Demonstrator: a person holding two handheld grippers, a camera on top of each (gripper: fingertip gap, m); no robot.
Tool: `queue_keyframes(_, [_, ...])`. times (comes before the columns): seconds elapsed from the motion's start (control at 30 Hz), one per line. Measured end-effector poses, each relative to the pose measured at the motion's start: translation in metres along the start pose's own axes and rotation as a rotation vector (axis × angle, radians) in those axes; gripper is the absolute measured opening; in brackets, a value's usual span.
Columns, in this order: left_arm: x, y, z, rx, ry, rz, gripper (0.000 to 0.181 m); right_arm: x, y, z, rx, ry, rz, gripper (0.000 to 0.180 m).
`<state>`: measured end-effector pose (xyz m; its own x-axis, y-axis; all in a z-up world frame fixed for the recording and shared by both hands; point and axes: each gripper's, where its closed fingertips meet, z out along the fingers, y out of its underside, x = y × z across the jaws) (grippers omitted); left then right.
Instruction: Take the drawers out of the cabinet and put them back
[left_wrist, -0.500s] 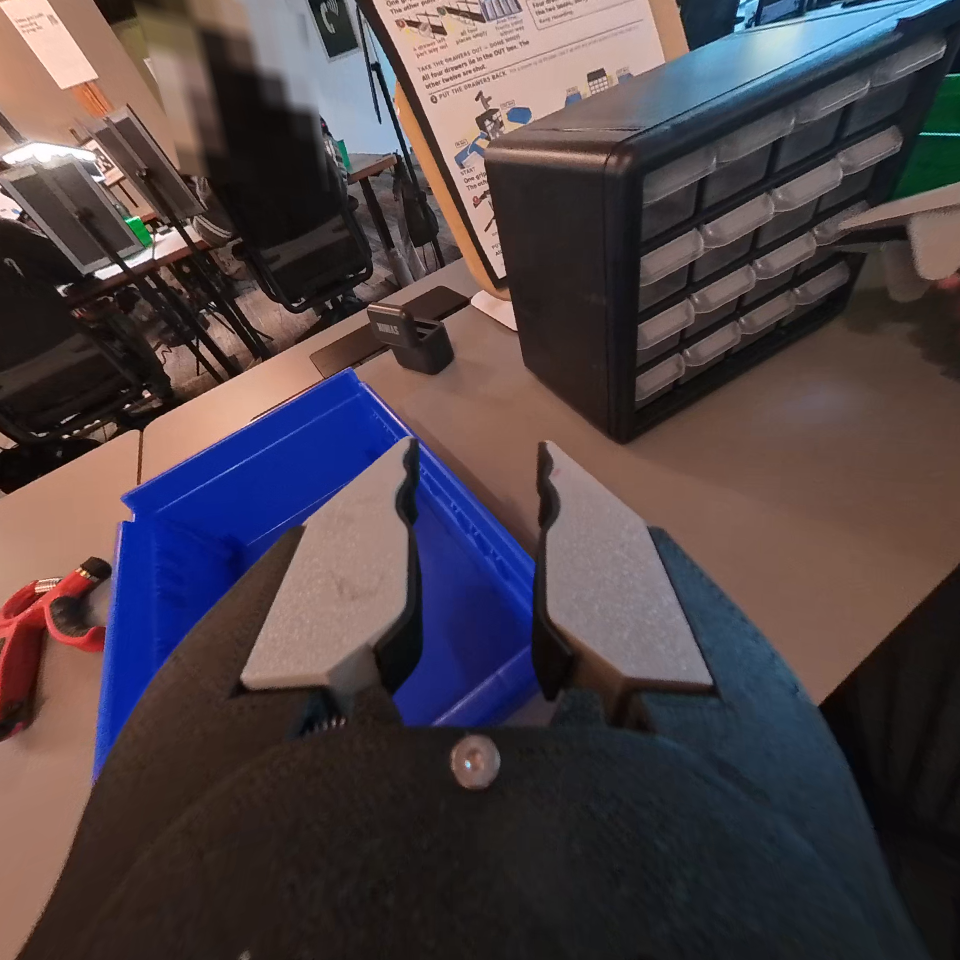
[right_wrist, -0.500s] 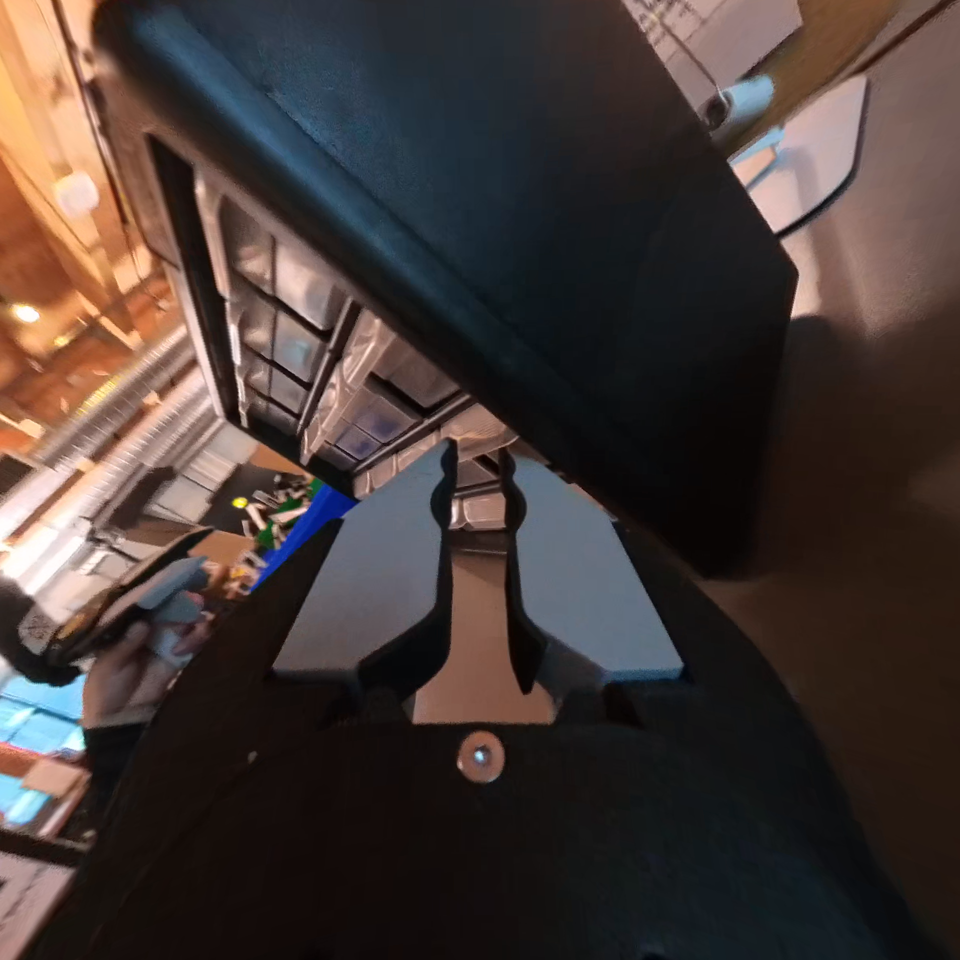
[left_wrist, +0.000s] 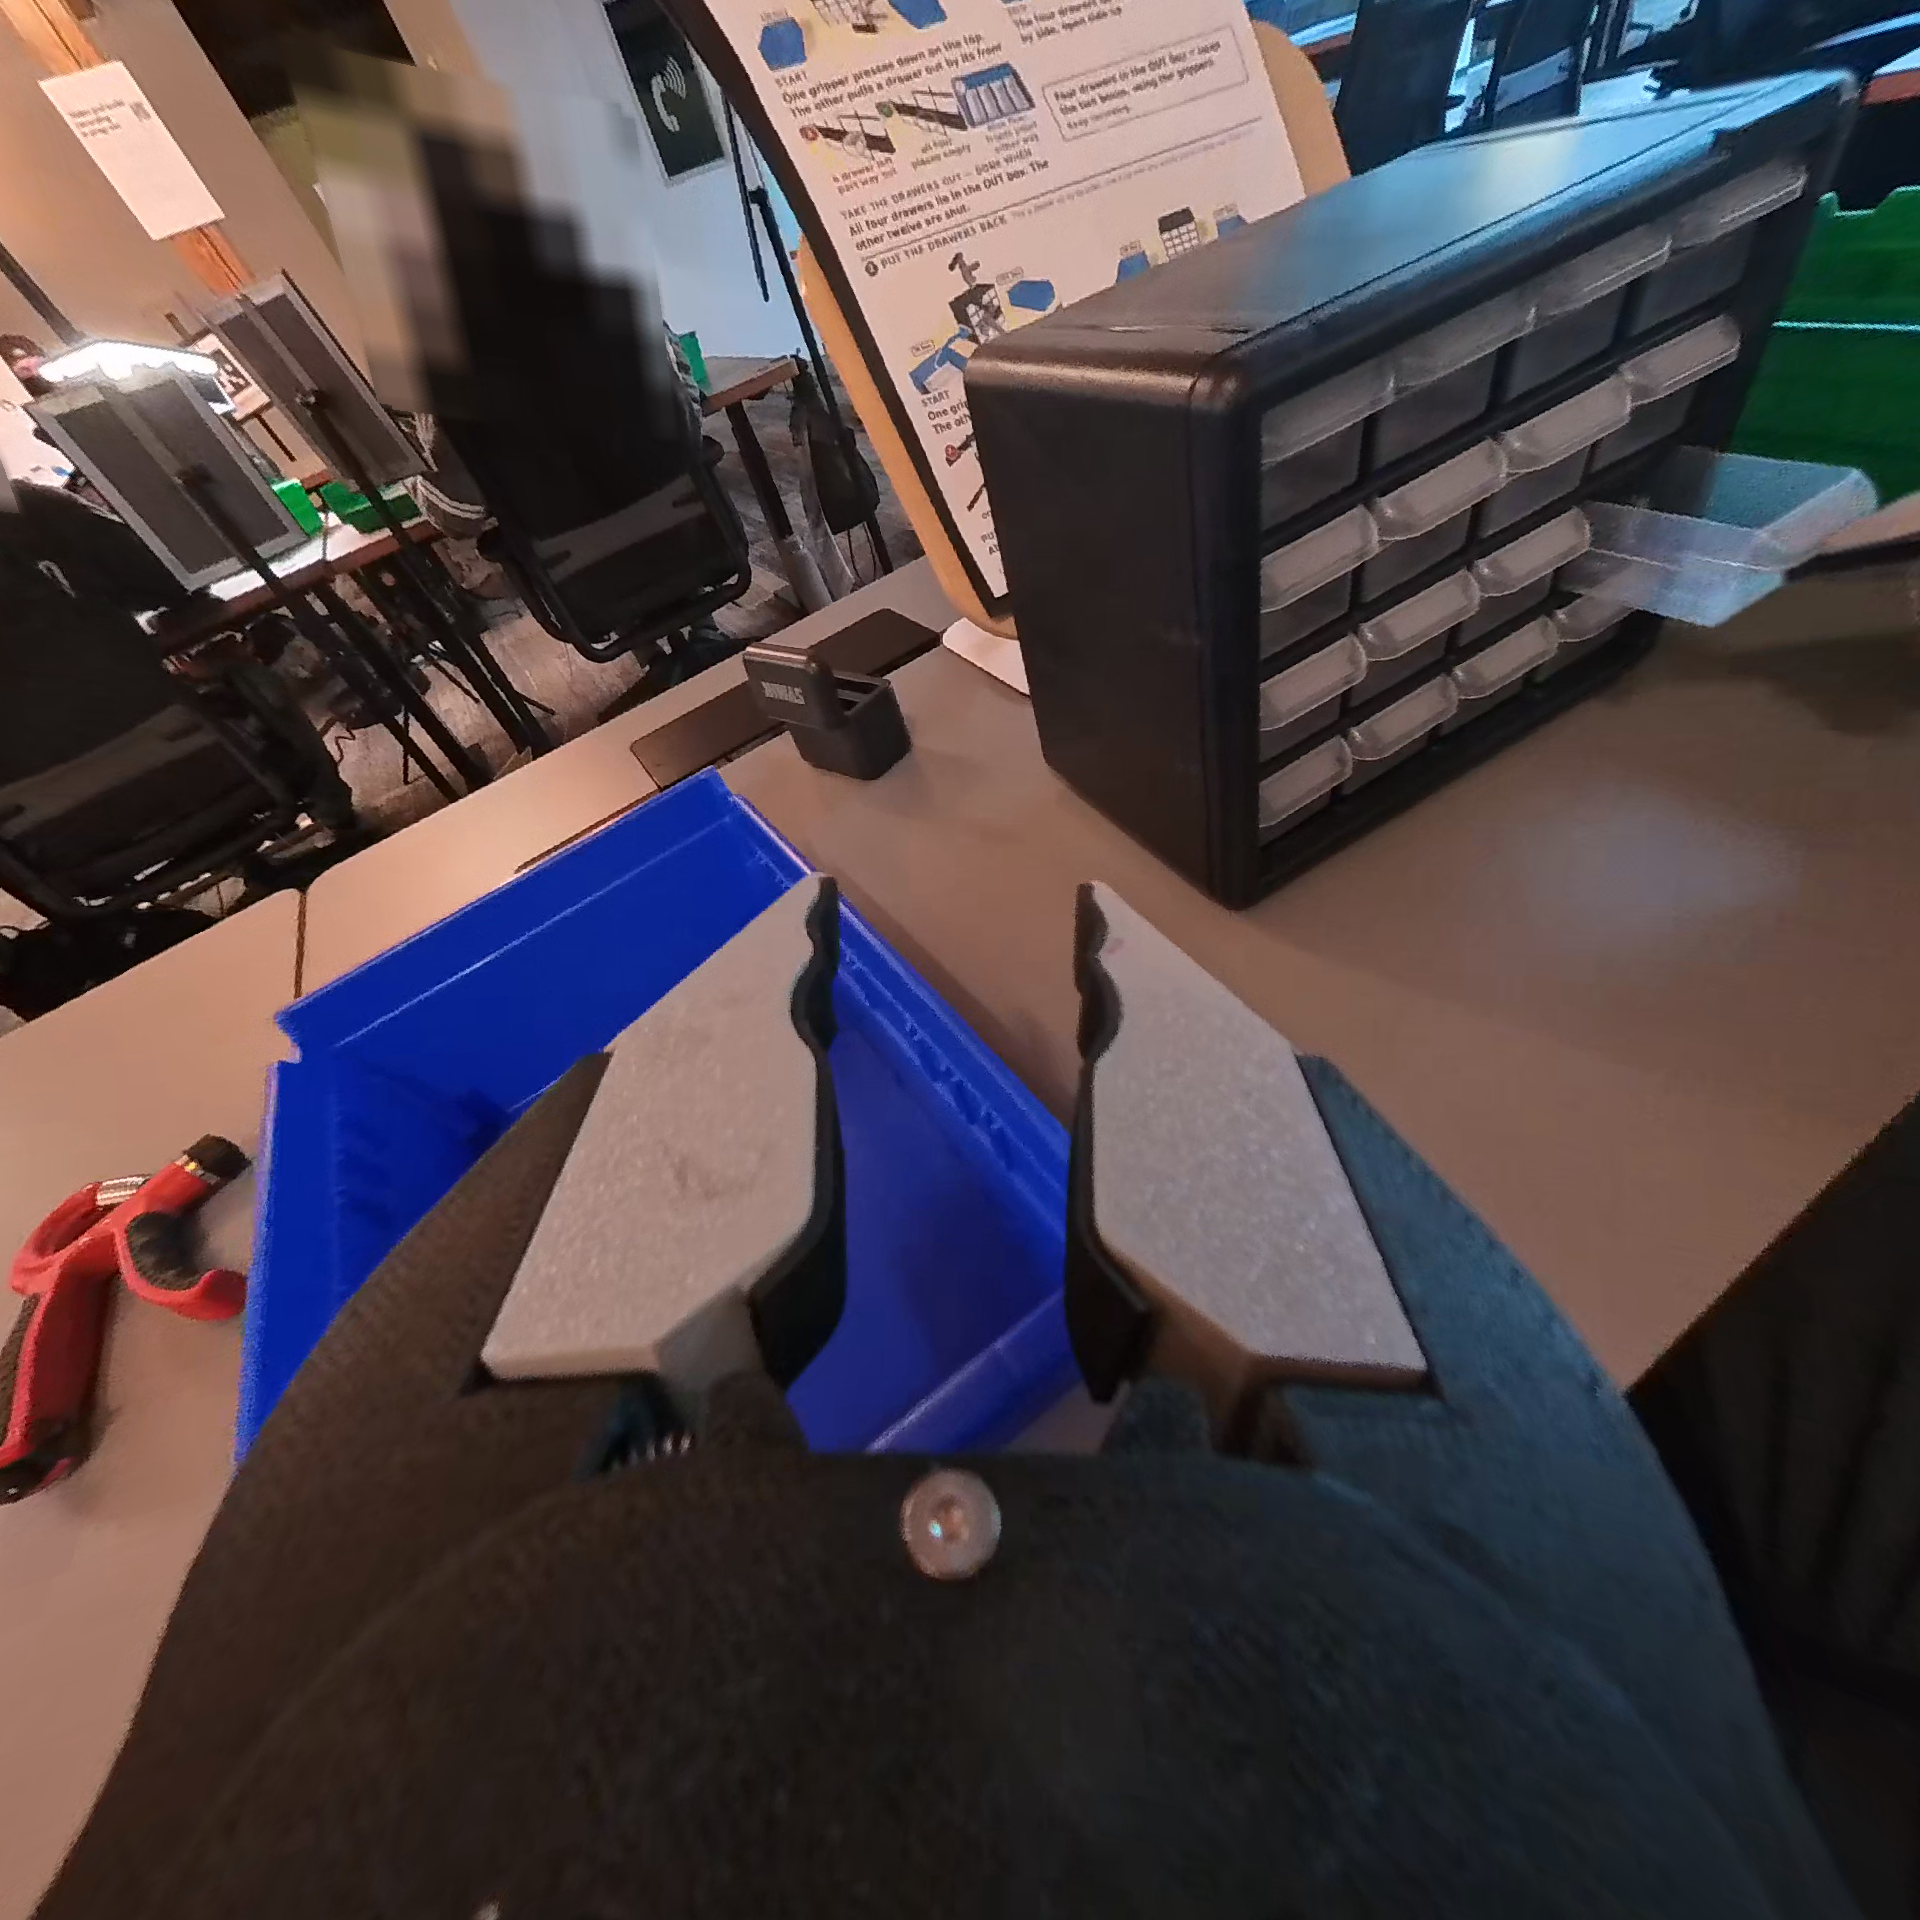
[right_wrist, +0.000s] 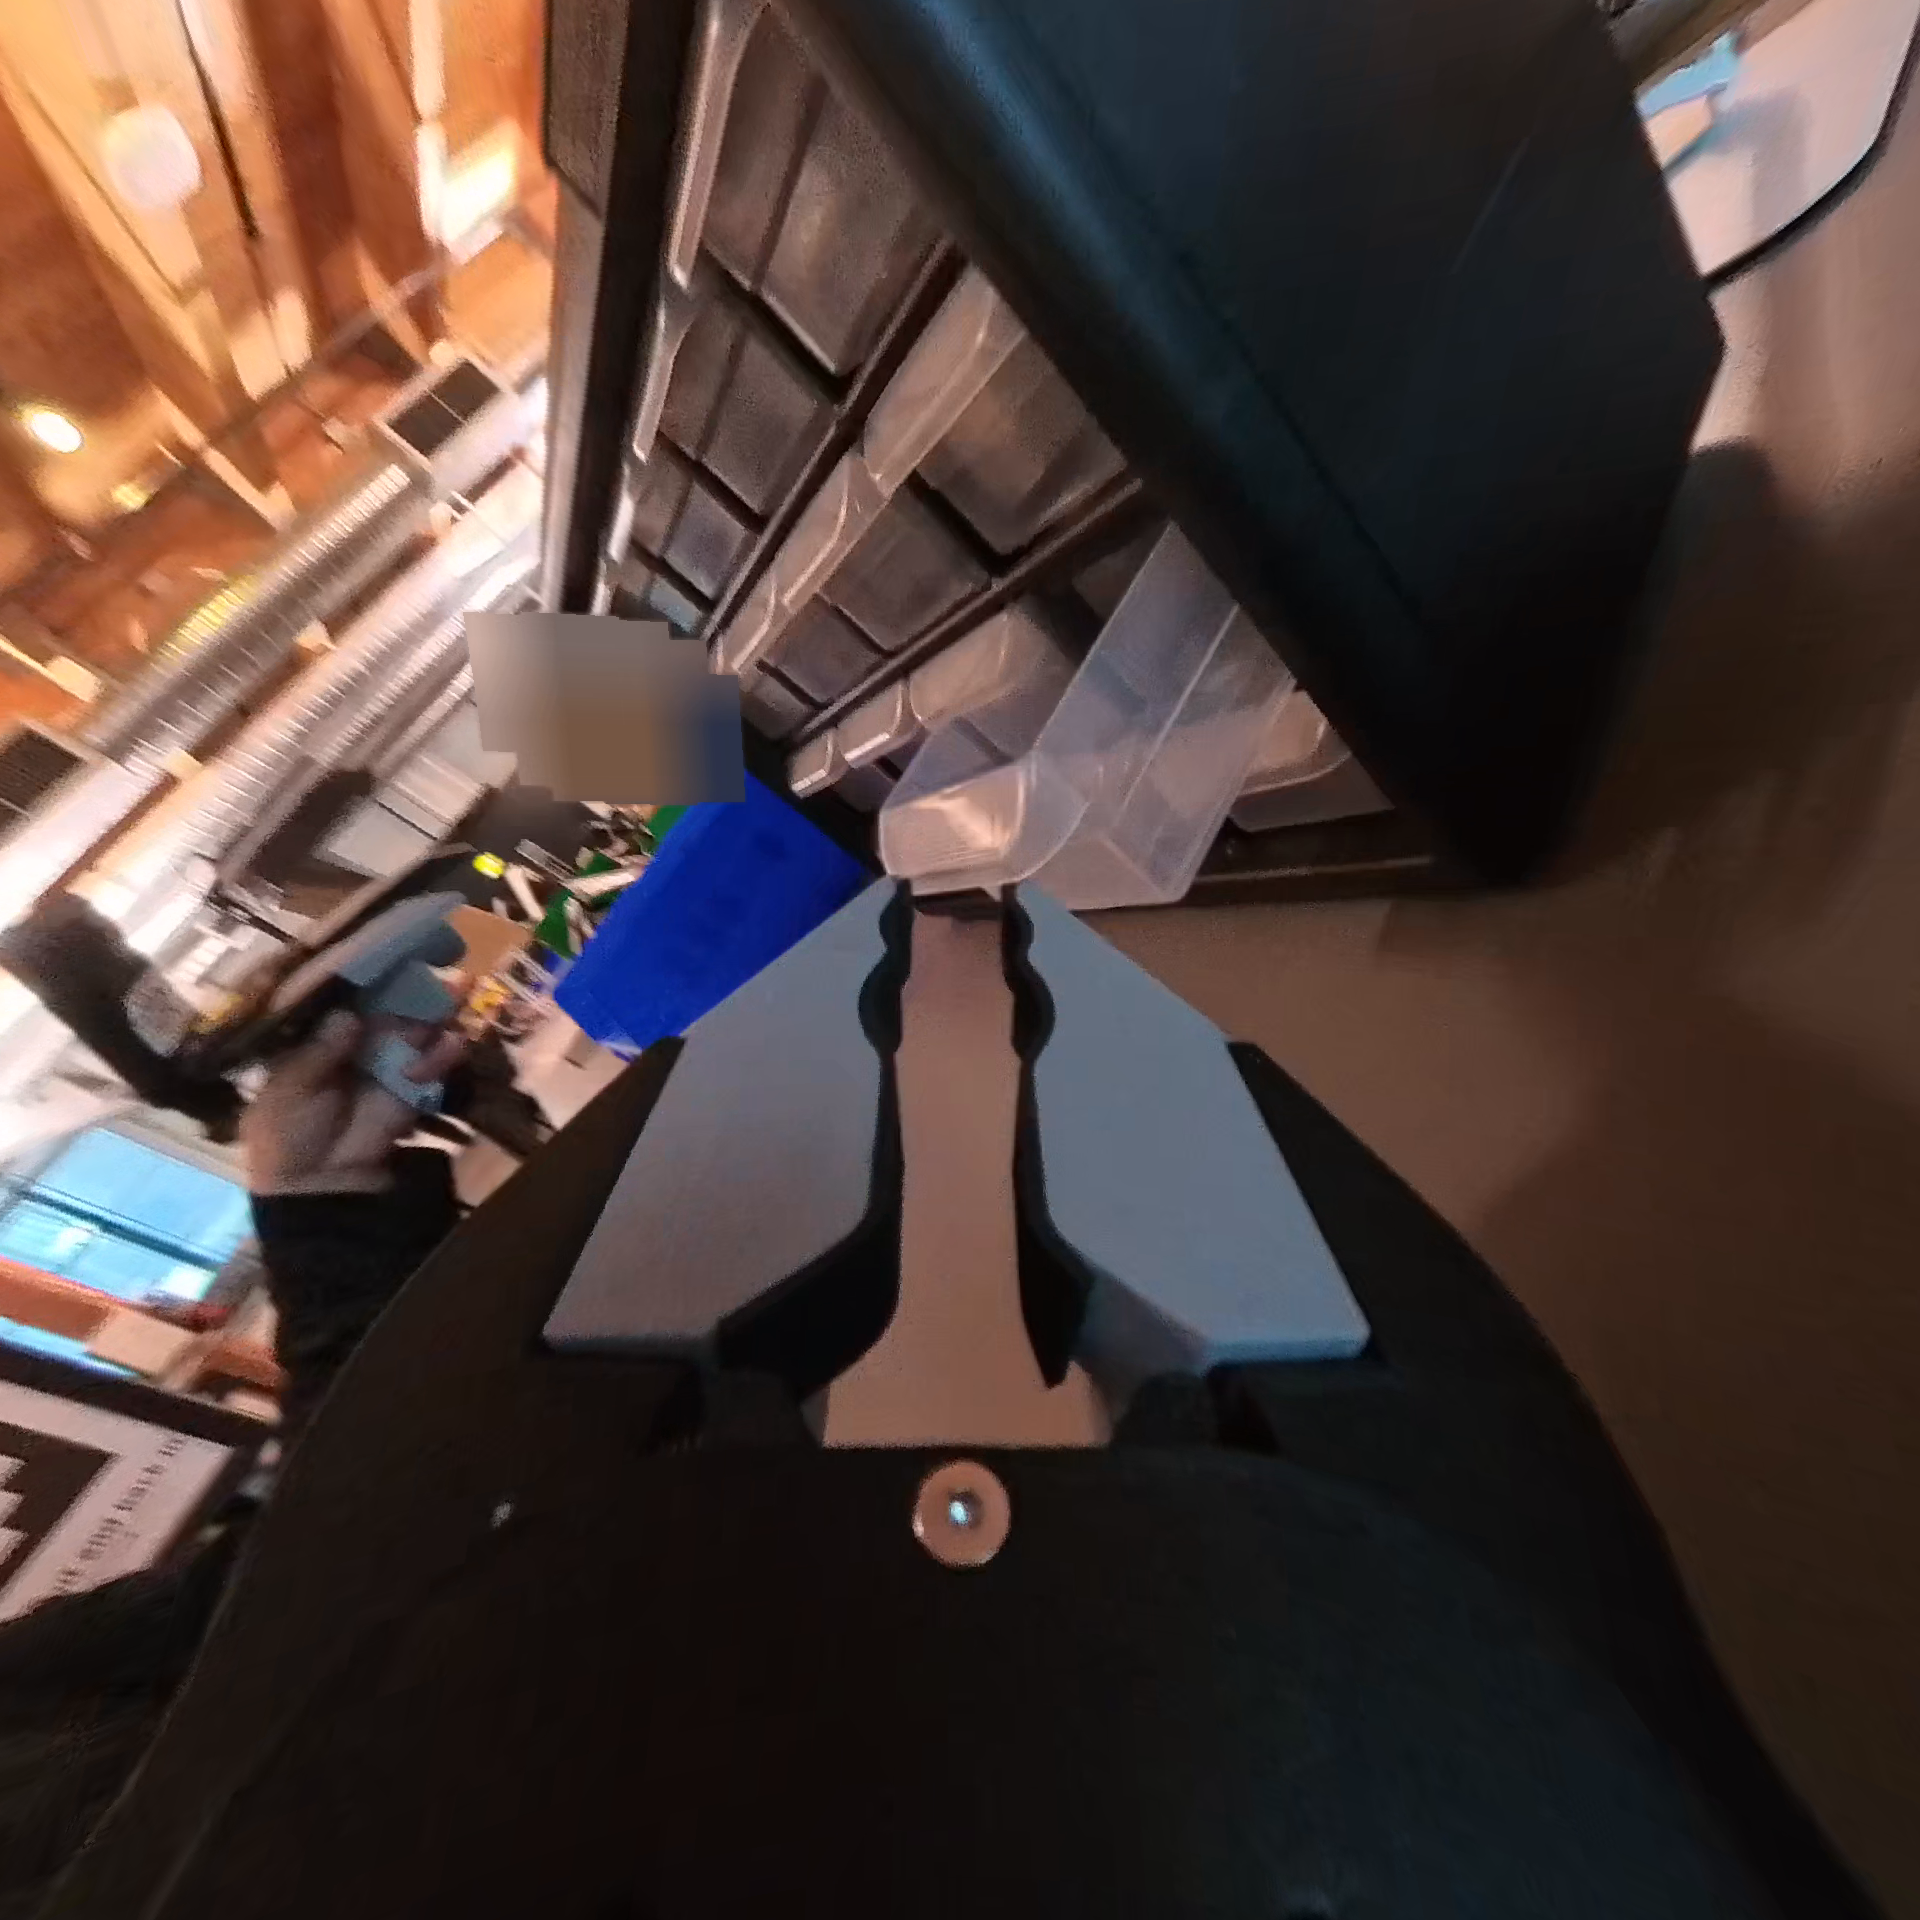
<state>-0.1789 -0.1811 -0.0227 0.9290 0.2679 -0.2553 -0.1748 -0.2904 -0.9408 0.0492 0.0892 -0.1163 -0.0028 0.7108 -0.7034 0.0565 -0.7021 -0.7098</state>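
standing on the grey table (left_wrist: 1403, 1039), the black plastic drawer cabinet (left_wrist: 1132, 582) has one clear plastic drawer (right_wrist: 1101, 790) pulled partway out. blue open plastic bin (left_wrist: 436, 1101) sits near its left. left gripper (left_wrist: 948, 914) hovers over bin, jaws wide, empty. right gripper (right_wrist: 958, 896) pinches drawer's front lip, jaws narrow.
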Motion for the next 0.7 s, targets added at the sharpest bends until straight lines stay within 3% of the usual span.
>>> queue_keyframes(0.07, [0.0, -0.001, -0.002, 0.005, -0.002, -0.001, 0.043, 0.003, 0.004, -0.004, -0.044, 0.06, -0.084, 0.032])
queue_keyframes(0.23, [-0.001, -0.001, -0.003, 0.004, -0.006, -0.012, 0.043, 0.016, 0.008, -0.019, -0.206, 0.265, -0.377, 0.059])
queue_keyframes(0.37, [0.002, 0.001, 0.0, -0.005, 0.001, -0.008, 0.043, 0.007, 0.004, -0.027, -0.348, 0.28, -0.546, 0.044])
queue_keyframes(0.4, [0.002, 0.001, 0.001, -0.008, 0.002, -0.005, 0.043, 0.009, -0.002, -0.03, -0.365, 0.319, -0.602, 0.052])
queue_keyframes(0.7, [0.005, 0.005, 0.005, -0.025, 0.003, 0.001, 0.043, -0.011, -0.023, -0.009, -0.522, 0.339, -1.13, 0.057])
